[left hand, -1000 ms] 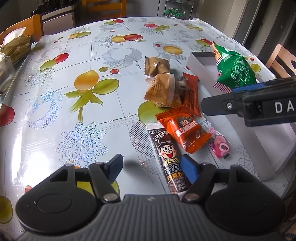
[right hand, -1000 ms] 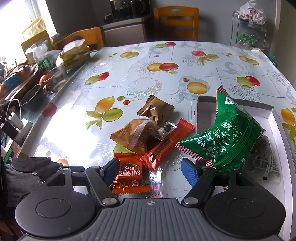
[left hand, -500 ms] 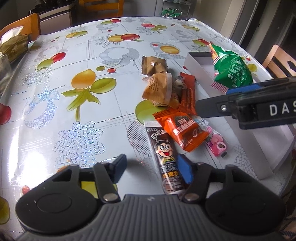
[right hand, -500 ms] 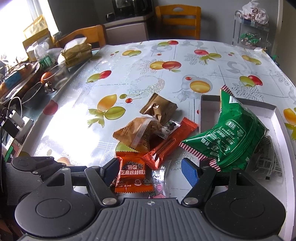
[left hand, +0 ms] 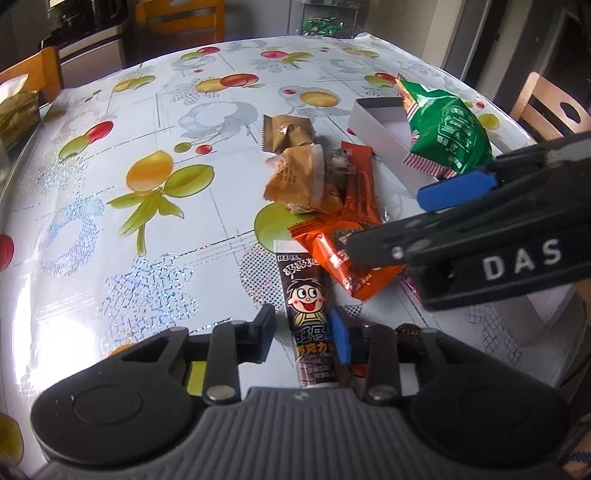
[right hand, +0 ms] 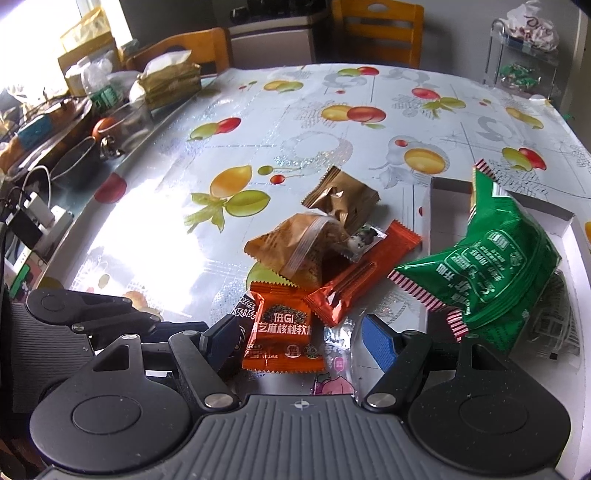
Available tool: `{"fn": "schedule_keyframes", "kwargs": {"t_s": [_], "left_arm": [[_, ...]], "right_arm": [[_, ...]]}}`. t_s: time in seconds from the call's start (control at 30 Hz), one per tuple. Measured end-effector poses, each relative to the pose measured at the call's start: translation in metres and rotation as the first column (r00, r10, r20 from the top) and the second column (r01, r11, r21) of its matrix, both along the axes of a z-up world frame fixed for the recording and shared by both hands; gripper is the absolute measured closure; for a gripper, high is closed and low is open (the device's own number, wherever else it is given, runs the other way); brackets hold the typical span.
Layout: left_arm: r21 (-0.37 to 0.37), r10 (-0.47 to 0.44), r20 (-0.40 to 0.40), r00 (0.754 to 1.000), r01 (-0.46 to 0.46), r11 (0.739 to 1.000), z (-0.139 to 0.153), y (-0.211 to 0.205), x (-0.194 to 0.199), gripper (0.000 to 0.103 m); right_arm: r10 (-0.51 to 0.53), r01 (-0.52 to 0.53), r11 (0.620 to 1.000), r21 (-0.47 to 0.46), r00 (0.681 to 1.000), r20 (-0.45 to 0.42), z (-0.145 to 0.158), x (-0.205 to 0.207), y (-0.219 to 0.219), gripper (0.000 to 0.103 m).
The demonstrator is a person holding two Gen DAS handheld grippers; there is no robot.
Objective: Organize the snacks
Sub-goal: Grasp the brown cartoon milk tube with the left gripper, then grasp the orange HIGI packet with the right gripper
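A pile of snacks lies mid-table. My left gripper [left hand: 303, 338] is open, its jaws on either side of a brown cartoon-face chocolate tube [left hand: 308, 317] that lies flat. My right gripper [right hand: 299, 341] is open over an orange square packet [right hand: 282, 338]; it also shows in the left wrist view [left hand: 391, 225]. A green bag [right hand: 487, 269] leans in the white box [right hand: 443, 188]. A long red-orange bar [right hand: 365, 273], two brown packets [right hand: 299, 247] and a pink candy packet [right hand: 336, 373] lie close by.
The table carries a fruit-print cloth [right hand: 332, 147]. The white box sits at the right edge. Tissue packs [right hand: 170, 81], a glass and clutter line the left side. Wooden chairs [right hand: 376, 29] stand around the table.
My left gripper moved forward and its jaws narrowed around the chocolate tube. My right gripper moved closer over the orange packet. The snacks have not moved.
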State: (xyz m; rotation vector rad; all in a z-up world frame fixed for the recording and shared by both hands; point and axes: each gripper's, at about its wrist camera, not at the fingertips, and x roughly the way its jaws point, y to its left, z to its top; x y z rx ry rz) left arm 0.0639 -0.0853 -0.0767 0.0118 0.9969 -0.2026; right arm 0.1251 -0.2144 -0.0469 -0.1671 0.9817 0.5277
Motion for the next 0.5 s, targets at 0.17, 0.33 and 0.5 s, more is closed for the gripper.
{"fn": "schedule_keyframes", "kwargs": {"t_s": [0.17, 0.33, 0.5], "left_arm": [[0.006, 0.0, -0.001, 1.0, 0.0, 1.0, 0.0, 0.003, 0.0, 0.078], [0.018, 0.025, -0.003, 1.0, -0.025, 1.0, 0.0, 0.013, -0.002, 0.079], [0.024, 0.05, -0.005, 0.999, -0.049, 0.998, 0.0, 0.025, -0.005, 0.079]], "right_arm": [[0.004, -0.004, 1.0, 0.003, 1.0, -0.022, -0.006, 0.002, 0.004, 0.031], [0.013, -0.011, 1.0, 0.025, 0.998, -0.061, -0.013, 0.006, 0.01, 0.034], [0.016, -0.012, 0.999, 0.046, 0.995, -0.097, -0.018, 0.01, 0.017, 0.037]]}}
